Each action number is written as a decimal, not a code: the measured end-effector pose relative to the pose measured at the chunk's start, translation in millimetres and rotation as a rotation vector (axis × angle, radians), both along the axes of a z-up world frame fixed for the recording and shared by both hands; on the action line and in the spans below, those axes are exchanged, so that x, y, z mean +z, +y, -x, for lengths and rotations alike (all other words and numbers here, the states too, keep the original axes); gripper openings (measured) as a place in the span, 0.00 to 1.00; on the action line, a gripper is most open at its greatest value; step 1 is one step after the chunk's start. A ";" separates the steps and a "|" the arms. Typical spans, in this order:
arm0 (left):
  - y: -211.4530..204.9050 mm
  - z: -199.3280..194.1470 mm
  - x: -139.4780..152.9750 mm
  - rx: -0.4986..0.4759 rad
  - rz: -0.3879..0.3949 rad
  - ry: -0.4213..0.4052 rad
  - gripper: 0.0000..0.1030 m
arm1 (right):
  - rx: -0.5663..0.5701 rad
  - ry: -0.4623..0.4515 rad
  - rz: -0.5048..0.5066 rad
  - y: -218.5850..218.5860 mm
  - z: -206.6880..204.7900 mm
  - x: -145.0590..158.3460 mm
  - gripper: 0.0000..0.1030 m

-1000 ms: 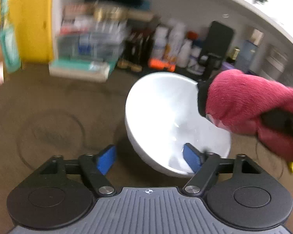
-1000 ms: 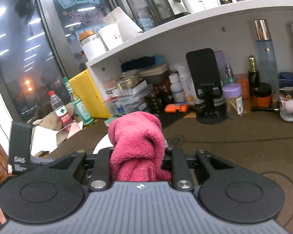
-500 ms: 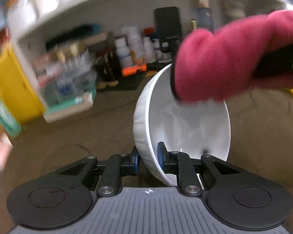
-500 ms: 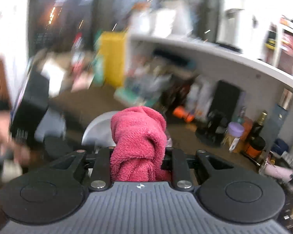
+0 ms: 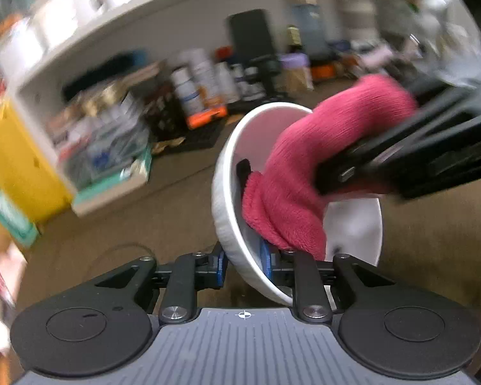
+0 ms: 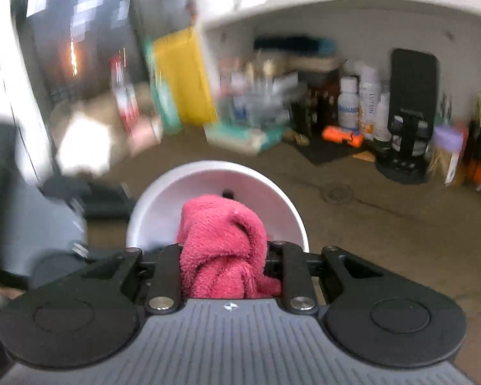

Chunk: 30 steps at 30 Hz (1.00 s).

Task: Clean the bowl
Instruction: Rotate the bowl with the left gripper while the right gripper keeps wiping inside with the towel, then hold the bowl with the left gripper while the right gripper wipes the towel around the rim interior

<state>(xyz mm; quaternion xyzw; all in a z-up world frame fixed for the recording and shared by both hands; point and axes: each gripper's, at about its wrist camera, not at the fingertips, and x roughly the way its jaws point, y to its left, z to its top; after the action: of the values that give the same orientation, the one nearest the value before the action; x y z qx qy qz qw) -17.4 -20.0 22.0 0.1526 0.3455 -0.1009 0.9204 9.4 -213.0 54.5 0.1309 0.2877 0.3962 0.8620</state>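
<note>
Left gripper (image 5: 243, 268) pinches the near rim of the white bowl (image 5: 227, 224), one blue pad outside the wall and one inside, holding the bowl tilted on edge above the brown counter (image 5: 144, 218); its jaws are easing open slightly. Right gripper (image 6: 223, 253) is clamped on a bunched pink cloth (image 6: 221, 240), which is pressed into the bowl's interior.

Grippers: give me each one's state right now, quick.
Left gripper: shut on the white bowl's rim, one of its fingers inside, one outside; the jaws are opening slightly.
Right gripper: shut on the pink cloth, pushed into the bowl.
</note>
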 end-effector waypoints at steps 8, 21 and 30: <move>18.7 -9.3 -0.9 0.246 0.213 0.027 0.55 | -0.123 0.002 -0.091 -41.2 5.4 -11.5 0.23; -12.4 -12.1 -8.2 0.124 0.149 -0.001 0.29 | -0.056 -0.122 0.117 -41.8 37.4 12.1 0.23; -38.0 29.2 -5.0 -0.149 -0.193 -0.074 0.29 | 0.062 0.052 0.324 -14.0 45.0 2.5 0.23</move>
<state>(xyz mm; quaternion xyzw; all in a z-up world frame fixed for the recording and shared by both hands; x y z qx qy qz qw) -46.6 -58.0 17.0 0.2693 0.3070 -0.1294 0.9036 -35.7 -227.0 56.9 -0.0085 0.3740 0.3673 0.8515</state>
